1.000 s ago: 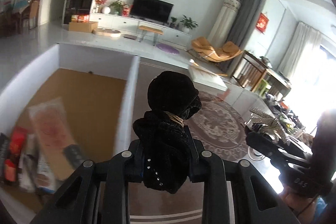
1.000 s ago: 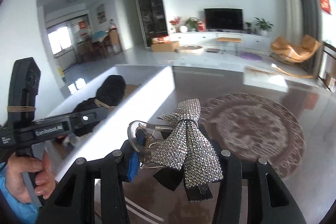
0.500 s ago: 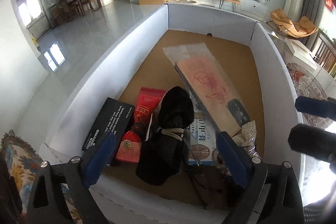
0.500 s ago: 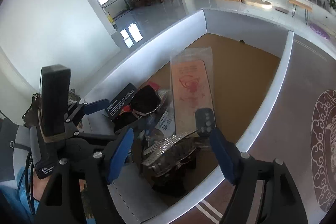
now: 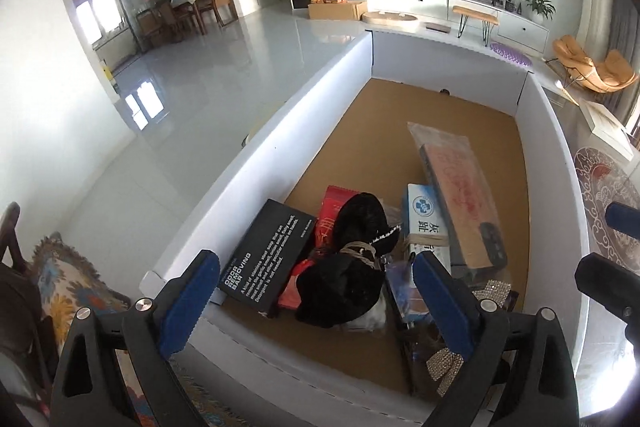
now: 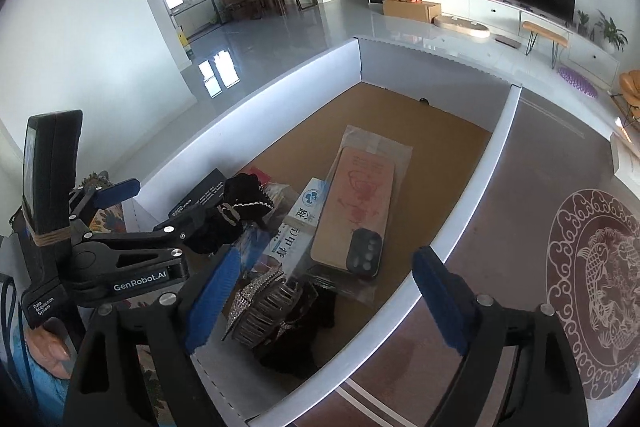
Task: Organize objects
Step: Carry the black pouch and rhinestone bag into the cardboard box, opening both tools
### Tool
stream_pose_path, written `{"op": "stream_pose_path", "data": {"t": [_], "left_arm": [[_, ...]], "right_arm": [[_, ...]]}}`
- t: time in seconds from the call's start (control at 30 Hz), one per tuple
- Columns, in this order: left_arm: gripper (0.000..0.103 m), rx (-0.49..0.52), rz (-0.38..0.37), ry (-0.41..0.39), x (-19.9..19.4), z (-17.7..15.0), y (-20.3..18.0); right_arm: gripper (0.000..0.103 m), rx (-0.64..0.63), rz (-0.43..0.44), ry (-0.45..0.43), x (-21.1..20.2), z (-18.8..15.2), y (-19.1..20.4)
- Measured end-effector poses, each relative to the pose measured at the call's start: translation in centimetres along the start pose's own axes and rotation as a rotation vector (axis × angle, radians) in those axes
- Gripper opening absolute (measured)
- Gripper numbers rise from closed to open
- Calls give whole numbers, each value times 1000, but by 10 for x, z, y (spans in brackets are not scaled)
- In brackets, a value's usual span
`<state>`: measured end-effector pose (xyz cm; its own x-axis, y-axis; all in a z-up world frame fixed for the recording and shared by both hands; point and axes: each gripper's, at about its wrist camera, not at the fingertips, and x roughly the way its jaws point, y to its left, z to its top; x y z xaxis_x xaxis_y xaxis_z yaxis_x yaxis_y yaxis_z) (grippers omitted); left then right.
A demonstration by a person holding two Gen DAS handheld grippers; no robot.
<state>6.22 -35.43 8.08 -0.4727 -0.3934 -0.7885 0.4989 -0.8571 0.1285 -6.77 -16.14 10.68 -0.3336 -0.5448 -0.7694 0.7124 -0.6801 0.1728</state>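
Note:
A white-walled box (image 5: 280, 131) with a brown floor fills both views. A black velvet hair piece (image 5: 348, 259) lies in its near end on a red packet (image 5: 332, 203). My left gripper (image 5: 316, 291) hovers above it, open, its pads clear of it. A rhinestone bow clip (image 6: 260, 303) lies in the near corner of the box (image 6: 480, 195). Over it my right gripper (image 6: 324, 291) has its jaws opening, and its blue pads touch nothing. In the right wrist view, the left gripper (image 6: 160, 207) reaches in from the left.
The box also holds a black carton (image 5: 268, 255), a blue-white medicine box (image 6: 304, 219) and a bagged phone case (image 6: 356, 211). A patterned cushion (image 5: 68, 287) lies left of the box. A brown tabletop with a round motif (image 6: 600, 287) lies to its right. A hand (image 6: 48, 347) grips the left handle.
Both grippers swung from above the tabletop to over the box and tipped downward. The left let go of the black hair piece and the right let go of the bow clip; both now lie in the box.

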Motion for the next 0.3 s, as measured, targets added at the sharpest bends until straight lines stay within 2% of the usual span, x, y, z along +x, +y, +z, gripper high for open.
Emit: {"op": "stream_pose_path", "data": {"t": [0.17,0.3], "left_arm": [[98,-15,-97,37,6,-6,1],[98,-7,-106,-26,-5,-10,-2]], "right_arm": [[88,-20,-4,0,3,1,7],[88,-26,5,-5,3,3,10]]}}
